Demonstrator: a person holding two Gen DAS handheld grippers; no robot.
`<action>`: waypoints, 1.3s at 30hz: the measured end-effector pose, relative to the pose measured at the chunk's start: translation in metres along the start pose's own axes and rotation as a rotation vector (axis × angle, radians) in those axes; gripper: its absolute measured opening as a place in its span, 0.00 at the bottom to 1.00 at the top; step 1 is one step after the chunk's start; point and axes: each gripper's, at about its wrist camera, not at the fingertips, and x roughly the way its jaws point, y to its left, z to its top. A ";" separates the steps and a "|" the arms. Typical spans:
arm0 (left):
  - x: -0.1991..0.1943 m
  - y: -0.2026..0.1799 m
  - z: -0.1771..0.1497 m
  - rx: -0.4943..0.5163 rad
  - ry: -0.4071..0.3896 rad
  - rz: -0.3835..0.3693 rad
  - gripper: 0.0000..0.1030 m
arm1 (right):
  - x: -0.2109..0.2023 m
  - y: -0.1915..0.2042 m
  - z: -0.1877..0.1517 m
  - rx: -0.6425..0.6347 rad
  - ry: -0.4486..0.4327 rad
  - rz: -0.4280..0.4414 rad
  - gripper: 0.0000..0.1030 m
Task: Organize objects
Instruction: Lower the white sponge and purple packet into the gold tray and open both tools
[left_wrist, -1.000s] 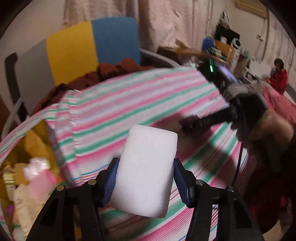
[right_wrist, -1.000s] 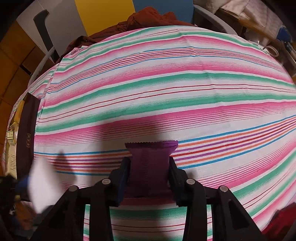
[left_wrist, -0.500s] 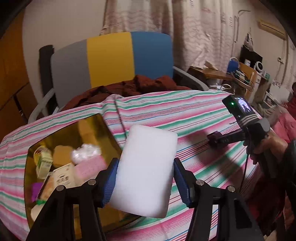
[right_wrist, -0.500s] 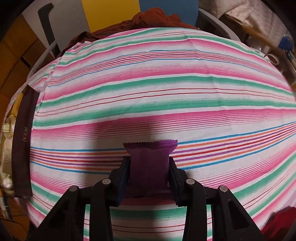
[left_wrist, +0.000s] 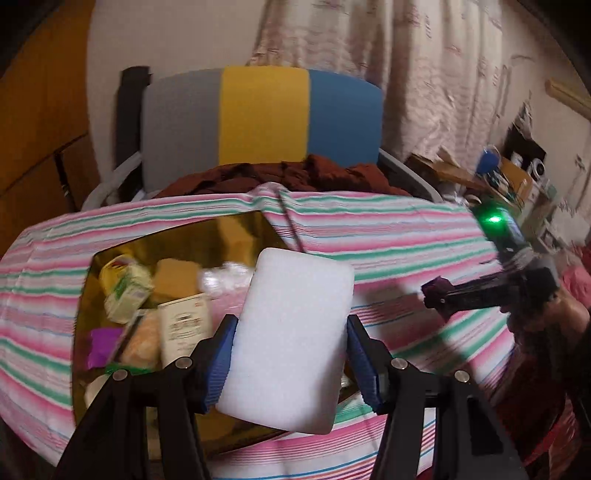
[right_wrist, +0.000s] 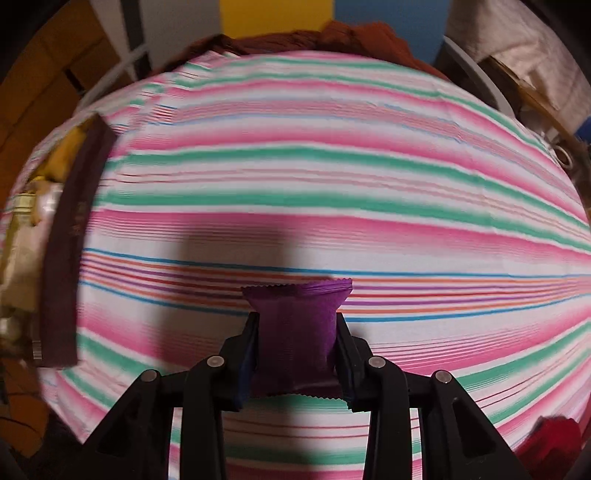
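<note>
Gripping white sponge (left_wrist: 291, 334) over box (left_wrist: 236, 229), purple packet (right_wrist: 295, 332) seemingly clamped

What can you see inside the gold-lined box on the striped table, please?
Inside the gold-lined box lie a pale green carton, a white labelled packet, a purple wrapper and a tan block. The white sponge in the left gripper covers its right part.

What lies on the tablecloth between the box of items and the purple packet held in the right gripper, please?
Nothing: in the right wrist view, only bare striped tablecloth separates the box from the purple packet.
</note>
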 end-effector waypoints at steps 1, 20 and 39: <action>-0.004 0.012 -0.001 -0.026 -0.006 0.016 0.57 | -0.005 0.007 0.000 -0.006 -0.015 0.014 0.36; -0.024 0.131 -0.017 -0.318 -0.024 0.127 0.58 | -0.072 0.217 0.025 -0.203 -0.231 0.340 0.35; 0.025 0.116 -0.021 -0.326 0.084 0.124 0.66 | -0.037 0.220 0.037 -0.130 -0.205 0.264 0.59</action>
